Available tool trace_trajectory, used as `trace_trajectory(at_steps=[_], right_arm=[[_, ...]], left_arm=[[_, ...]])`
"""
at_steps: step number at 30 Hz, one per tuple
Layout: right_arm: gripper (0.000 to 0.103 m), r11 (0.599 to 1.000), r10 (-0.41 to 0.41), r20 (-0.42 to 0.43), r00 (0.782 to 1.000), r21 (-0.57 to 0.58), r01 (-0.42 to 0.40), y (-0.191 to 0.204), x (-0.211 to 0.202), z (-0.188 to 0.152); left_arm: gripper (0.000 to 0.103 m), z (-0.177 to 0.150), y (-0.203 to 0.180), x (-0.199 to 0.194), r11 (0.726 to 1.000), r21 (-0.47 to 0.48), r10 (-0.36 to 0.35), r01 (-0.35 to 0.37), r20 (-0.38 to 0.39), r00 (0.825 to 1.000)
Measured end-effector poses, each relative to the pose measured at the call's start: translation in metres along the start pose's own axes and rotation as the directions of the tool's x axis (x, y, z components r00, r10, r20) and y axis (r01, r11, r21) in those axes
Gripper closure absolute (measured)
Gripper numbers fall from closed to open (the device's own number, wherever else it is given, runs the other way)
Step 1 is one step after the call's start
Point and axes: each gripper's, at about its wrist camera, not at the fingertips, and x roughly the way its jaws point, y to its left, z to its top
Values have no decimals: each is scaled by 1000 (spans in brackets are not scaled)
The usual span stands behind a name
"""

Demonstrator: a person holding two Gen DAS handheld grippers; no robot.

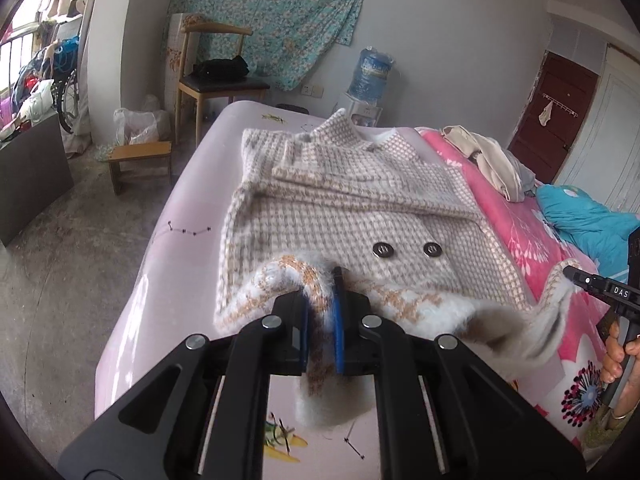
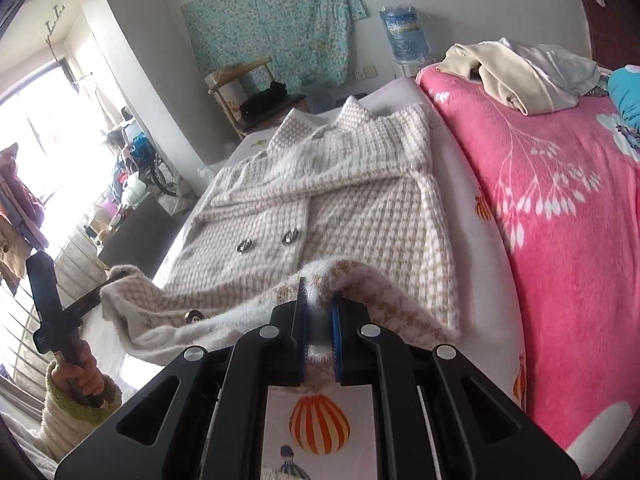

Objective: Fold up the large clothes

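Beyond the coat (image 1: 360, 208), clothes pile (image 1: 488, 160).

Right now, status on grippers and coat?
Left gripper and right gripper both shut on coat hem, lifted off bed. Nothing in the way.

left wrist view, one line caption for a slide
Left gripper clamps the checked coat's fuzzy hem above the bed.

grey walls w/ teal floral cloth (image 1: 276, 12) hung up. wooden chair (image 1: 216, 76) + low stool (image 1: 140, 160) on bare concrete floor (image 1: 52, 280). water jug (image 1: 370, 74) by wall, dark red door (image 1: 554, 120) at right. bright window (image 2: 36, 136), bed w/ pink blanket (image 2: 540, 184).
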Motion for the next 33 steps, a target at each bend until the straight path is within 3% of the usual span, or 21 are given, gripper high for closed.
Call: trace_trajectory(at_steps=[7, 11, 12, 15, 17, 19, 23, 29, 33], right_arm=[[93, 998, 4, 12, 1000, 64, -5, -24, 44, 34], [83, 991, 11, -42, 999, 137, -5, -46, 75, 38], [78, 989, 4, -52, 999, 148, 4, -50, 80, 37], [39, 983, -45, -54, 998, 175, 54, -60, 86, 34], [37, 982, -56, -56, 997, 180, 65, -65, 86, 31], [37, 978, -57, -66, 996, 196, 69, -70, 84, 27], [37, 979, -74, -73, 995, 186, 87, -73, 69, 18], [29, 978, -63, -116, 991, 193, 85, -72, 43, -19], [28, 965, -50, -172, 984, 244, 92, -78, 45, -45]], left_arm=[[93, 33, 14, 54, 999, -35, 23, -25, -43, 999], [82, 42, 28, 87, 994, -105, -10, 0, -101, 995], [81, 43, 31, 93, 993, -120, -13, 0, -113, 993], [64, 42, 35, 100, 990, -138, -24, 6, -125, 992], [52, 39, 36, 100, 989, -145, -24, 6, -119, 993], [46, 38, 36, 94, 990, -135, 16, -29, -102, 995], [46, 32, 39, 74, 988, -152, 3, -14, -77, 997], [35, -8, 34, 52, 972, -221, -106, 75, -133, 985], [32, -39, 47, 61, 922, -366, -193, 122, -163, 968]])
